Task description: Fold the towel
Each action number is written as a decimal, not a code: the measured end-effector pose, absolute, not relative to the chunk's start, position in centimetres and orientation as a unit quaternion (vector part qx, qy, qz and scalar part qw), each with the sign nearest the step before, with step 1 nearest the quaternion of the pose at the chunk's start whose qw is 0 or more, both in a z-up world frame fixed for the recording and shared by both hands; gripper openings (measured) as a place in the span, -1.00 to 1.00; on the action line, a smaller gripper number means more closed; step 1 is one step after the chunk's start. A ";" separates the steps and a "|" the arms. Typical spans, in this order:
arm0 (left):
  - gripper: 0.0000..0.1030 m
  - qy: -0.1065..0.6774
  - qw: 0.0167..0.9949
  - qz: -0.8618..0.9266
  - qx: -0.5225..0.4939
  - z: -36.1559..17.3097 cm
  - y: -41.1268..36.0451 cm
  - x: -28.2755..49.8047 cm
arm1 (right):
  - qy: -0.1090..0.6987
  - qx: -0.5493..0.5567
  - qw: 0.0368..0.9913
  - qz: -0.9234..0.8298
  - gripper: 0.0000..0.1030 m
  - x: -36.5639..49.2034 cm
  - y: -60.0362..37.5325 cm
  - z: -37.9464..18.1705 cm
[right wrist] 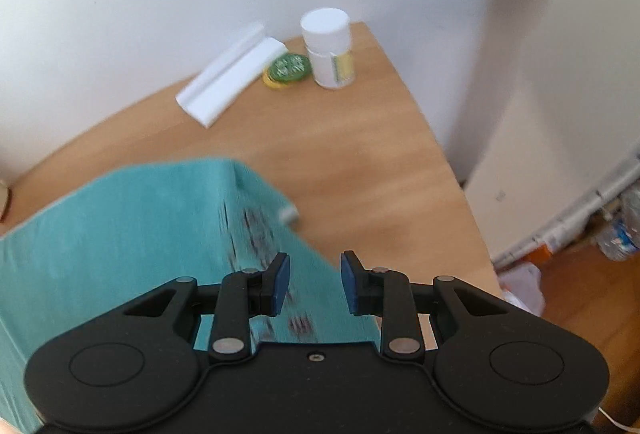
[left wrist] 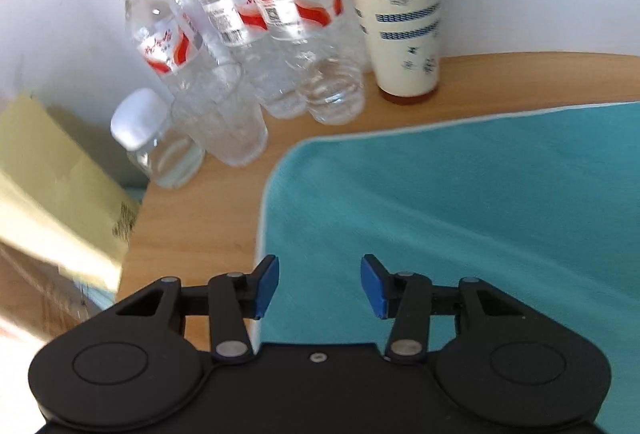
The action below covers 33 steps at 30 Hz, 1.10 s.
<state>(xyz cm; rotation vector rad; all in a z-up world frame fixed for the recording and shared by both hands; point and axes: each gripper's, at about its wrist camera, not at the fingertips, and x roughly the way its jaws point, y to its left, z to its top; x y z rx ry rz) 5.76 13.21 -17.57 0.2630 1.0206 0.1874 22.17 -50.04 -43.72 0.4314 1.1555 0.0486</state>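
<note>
The teal towel [left wrist: 460, 202] lies mostly flat on the tabletop [right wrist: 340, 154], seemingly unfolded, with left gripper [left wrist: 320, 284] and right gripper [right wrist: 314, 282] both wide and empty, so folding looks barely begun.

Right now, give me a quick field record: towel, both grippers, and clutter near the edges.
towel: teal towel, spread on wooden table; right side partly lifted or folded over
left gripper: open, above towel's left edge
right gripper: open, above towel's right edge
left clutter: water bottles, shaker cup
right clutter: white jar, green lid
</note>
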 end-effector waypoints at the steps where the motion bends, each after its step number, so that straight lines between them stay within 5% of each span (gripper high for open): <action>1: -0.09 0.499 0.855 0.094 0.110 -17.8 12.8 5.5 | 0.542 0.203 0.815 0.039 -0.40 23.4 -50.1 -44.1; 16: -0.09 0.553 0.820 0.131 0.067 -19.6 9.7 2.2 | 0.559 0.210 0.789 0.144 -0.40 28.6 -48.4 -47.3; 22: -0.09 0.565 0.812 0.129 0.071 -20.1 9.6 1.7 | 0.570 0.180 0.790 0.136 -0.94 28.4 -47.8 -46.9; 33: -0.05 0.565 0.812 0.122 0.084 -20.1 9.6 1.4 | 0.463 0.082 0.872 0.134 -0.95 24.1 -45.2 -40.0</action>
